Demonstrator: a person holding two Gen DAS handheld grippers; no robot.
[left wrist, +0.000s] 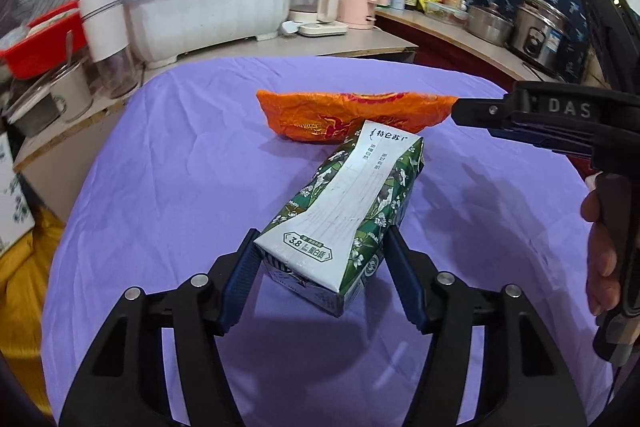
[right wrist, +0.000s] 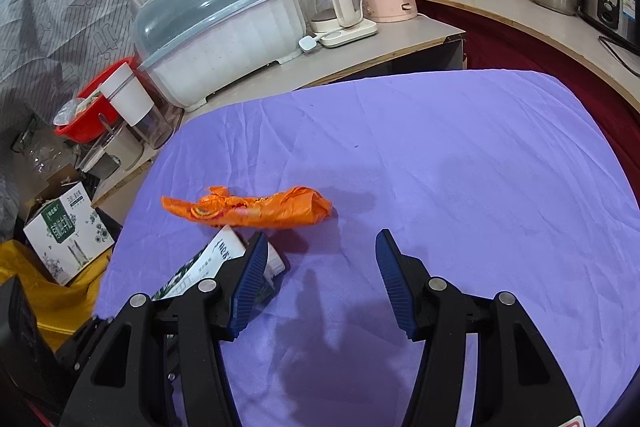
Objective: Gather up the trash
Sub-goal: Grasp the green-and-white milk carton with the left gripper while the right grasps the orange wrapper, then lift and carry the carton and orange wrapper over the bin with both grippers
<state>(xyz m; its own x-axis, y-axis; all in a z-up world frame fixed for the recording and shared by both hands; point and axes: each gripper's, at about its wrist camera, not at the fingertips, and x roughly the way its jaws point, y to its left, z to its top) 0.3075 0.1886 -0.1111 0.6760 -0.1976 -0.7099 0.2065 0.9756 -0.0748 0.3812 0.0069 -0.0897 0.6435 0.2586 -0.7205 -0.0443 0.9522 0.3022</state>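
Milk carton [left wrist: 344, 211] lay on the purple cloth [left wrist: 160, 167] in the left wrist view, its near end between the left gripper [left wrist: 320, 259]'s spread fingers, contact unclear. An orange wrapper [left wrist: 352, 113] lay just behind. In the right wrist view, the right gripper [right wrist: 320, 267] hung wide and empty over the cloth, wrapper [right wrist: 248, 209] ahead, carton [right wrist: 216, 263] behind its left finger.

The left wrist view looks forward and down from low over the purple tabletop [left wrist: 160, 167], close on a carton [left wrist: 340, 211], facing the counter [left wrist: 360, 39] behind. The right wrist view sits higher and further right, facing the same way. Both share the tabletop [right wrist: 440, 155], the carton [right wrist: 224, 255], an orange wrapper [left wrist: 352, 115] [right wrist: 248, 209] and the counter [right wrist: 380, 43].
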